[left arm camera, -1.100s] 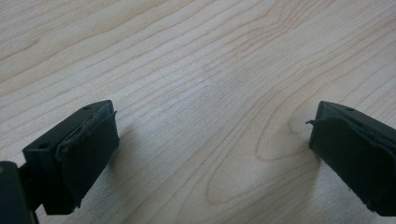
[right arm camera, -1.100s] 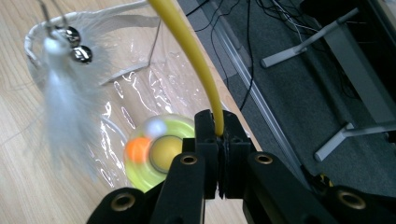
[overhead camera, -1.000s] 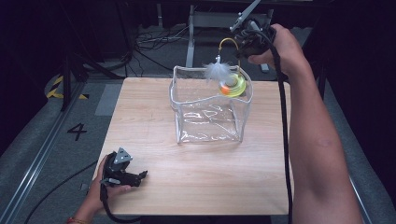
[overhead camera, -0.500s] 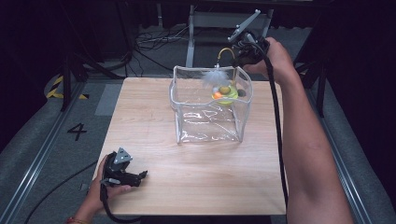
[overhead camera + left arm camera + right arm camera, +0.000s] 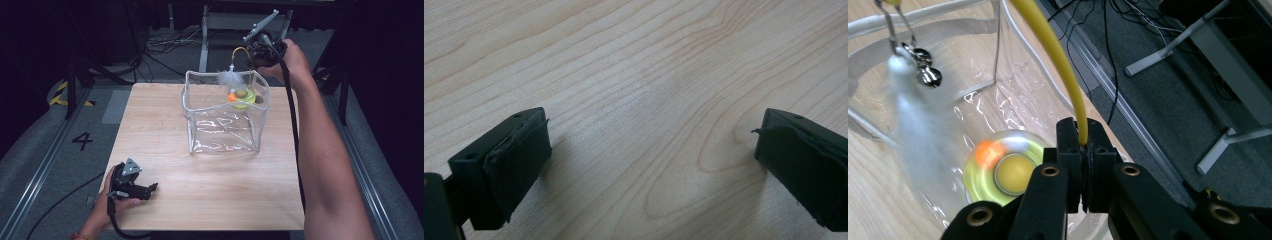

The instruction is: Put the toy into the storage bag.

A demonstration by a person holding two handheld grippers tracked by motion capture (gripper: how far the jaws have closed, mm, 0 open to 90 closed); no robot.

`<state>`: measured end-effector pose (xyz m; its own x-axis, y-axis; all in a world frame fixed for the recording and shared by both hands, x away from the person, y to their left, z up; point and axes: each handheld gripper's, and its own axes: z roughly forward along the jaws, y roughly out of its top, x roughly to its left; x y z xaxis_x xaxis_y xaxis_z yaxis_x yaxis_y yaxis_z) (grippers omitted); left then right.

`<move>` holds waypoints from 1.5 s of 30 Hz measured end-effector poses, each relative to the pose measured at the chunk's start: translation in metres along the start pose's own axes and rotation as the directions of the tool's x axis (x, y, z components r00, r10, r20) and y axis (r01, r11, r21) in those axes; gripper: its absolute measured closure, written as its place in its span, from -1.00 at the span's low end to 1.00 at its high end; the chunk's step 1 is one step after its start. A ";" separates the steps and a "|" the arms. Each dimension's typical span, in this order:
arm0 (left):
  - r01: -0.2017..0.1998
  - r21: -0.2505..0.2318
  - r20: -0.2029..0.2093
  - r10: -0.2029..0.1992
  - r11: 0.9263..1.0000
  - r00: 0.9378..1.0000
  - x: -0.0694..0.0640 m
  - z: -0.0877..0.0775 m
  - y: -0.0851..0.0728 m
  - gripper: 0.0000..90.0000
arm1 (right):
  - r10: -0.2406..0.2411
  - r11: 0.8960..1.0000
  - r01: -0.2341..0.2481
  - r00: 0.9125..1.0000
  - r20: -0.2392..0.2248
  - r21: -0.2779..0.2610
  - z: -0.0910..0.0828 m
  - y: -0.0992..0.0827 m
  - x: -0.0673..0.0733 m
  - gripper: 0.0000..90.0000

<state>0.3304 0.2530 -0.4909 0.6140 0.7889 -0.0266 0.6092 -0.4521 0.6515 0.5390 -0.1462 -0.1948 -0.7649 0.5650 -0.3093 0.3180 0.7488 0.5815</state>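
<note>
A yellow-green cat toy [image 5: 241, 98] with an orange ball is hanging inside the far right corner of a clear plastic bin [image 5: 222, 114] on a wooden table [image 5: 165, 125], its white feather [image 5: 229, 77] dangling at the rim. The right gripper [image 5: 1083, 150] is pinching the toy's yellow arched wire [image 5: 1058, 60] between closed jaws above the bin. The left gripper [image 5: 145, 189] is resting near the table's front left corner, jaws spread wide over bare wood.

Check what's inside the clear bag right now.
Inside the clear bag, at its far right corner: a yellow-green disc toy with an orange ball, hanging on a yellow wand clamped in the right gripper. Its underside is hidden.
</note>
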 end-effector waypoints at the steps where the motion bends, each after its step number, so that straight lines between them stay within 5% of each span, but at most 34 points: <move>1: 0.000 0.000 0.000 0.000 1.000 1.000 0.000 0.000 0.000 -0.96 | -0.002 1.000 0.002 1.000 -0.005 0.001 0.001 0.000 0.000 0.96; 13: -0.004 -0.001 -0.006 0.004 1.000 1.000 0.000 0.000 0.000 -0.96 | 0.002 1.000 -0.002 1.000 0.031 0.001 -0.009 0.004 -0.005 0.96; 23: 0.005 0.002 0.000 -0.005 1.000 1.000 0.000 0.000 0.000 -0.96 | -0.010 0.998 0.014 0.998 -0.067 0.057 0.031 -0.020 0.007 0.96; 32: -0.002 0.000 -0.002 0.002 1.000 1.000 0.000 0.000 0.000 -0.96 | -0.044 0.982 0.076 0.982 -0.184 0.172 0.060 -0.045 0.017 0.96; 36: -0.004 -0.004 -0.006 0.004 1.000 1.000 0.000 0.001 0.000 -0.96 | -0.058 0.975 0.099 0.977 -0.203 0.199 0.066 -0.051 0.022 0.96; 45: 0.004 0.002 -0.006 -0.004 1.000 1.000 -0.001 0.000 0.000 -0.96 | -0.060 0.977 0.101 0.976 -0.212 0.190 0.062 -0.056 0.024 0.97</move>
<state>0.3300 0.2525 -0.4911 0.6084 0.7933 -0.0250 0.6130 -0.4496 0.6497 0.5374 -0.1525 -0.2815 -0.8838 0.4329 -0.1775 0.3394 0.8542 0.3938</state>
